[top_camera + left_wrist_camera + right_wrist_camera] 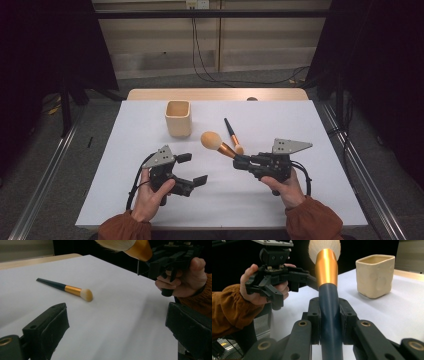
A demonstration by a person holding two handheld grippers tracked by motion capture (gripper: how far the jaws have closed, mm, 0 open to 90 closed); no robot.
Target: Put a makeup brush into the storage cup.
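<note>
Currently the large brush (327, 290) is clamped by its dark handle in the right gripper (242, 163), held above the tabletop (280, 200) near the cup (178, 118). The left gripper (192, 169) is held with jaws apart, empty. The handle should probably be tipped downward and centred over the cup's mouth before release.

Light falls from above onto the white counter (280, 200), which is bright; the surroundings are dark to near black. Shadows are soft and faint. High view soft, low in detail. In the left gripper view the near fingers (46, 330) are blurred. Warm sheen on the brush ferrule (326, 267).
</note>
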